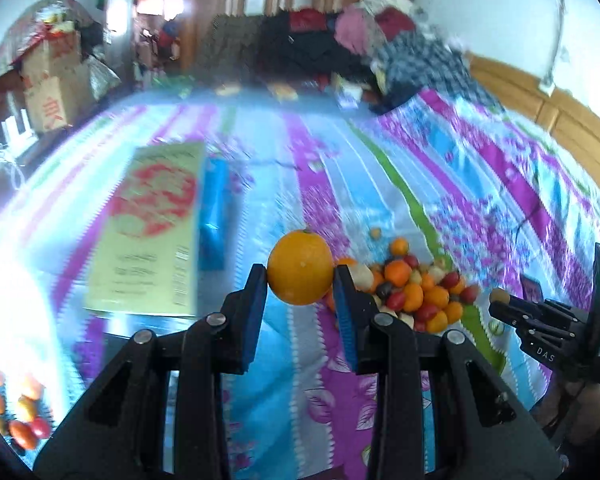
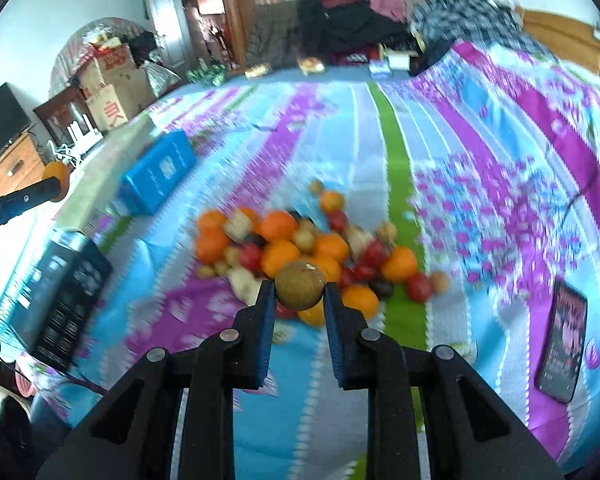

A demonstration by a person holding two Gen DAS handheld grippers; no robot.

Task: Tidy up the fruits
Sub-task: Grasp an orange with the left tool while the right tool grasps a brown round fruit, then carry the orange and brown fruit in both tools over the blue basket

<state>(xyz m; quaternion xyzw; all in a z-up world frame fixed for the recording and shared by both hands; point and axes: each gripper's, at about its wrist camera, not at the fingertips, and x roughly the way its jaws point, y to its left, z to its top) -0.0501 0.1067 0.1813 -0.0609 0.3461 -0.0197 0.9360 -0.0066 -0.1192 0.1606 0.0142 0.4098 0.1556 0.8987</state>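
Black linkage arms fill the near edge of both wrist views. Left claw (image 1: 301, 276) is clamped across the widest part of a round orange (image 1: 300, 267), carried in the air above the bedspread (image 1: 380, 184). Right claw (image 2: 299, 294) is pinched tight on a small brown round fruit (image 2: 300, 286), likewise clear of the cloth and hanging just above the near edge of the fruit pile (image 2: 308, 252).

Handling, as a judgement: the orange looks firm and fairly heavy, its skin smooth enough to slip, so a hold across its middle suits it. The brown fruit seems light with a thin shell that could crack under a hard squeeze. The small red fruits in the pile appear soft and glossy, and best taken gently at the sides.

Count: one orange and one brown fruit are held. The pile, near the green stripe in the middle of the bed, is too blurred for an exact tally; roughly ten orange fruits, some seven red, several pale or brown, and two or three dark ones show. A second small group (image 1: 18, 416) of about six red and orange fruits lies near left. One yellow box (image 1: 148, 232) and one blue box (image 2: 160, 174) lie left of the pile, one phone (image 2: 562, 340) near right.
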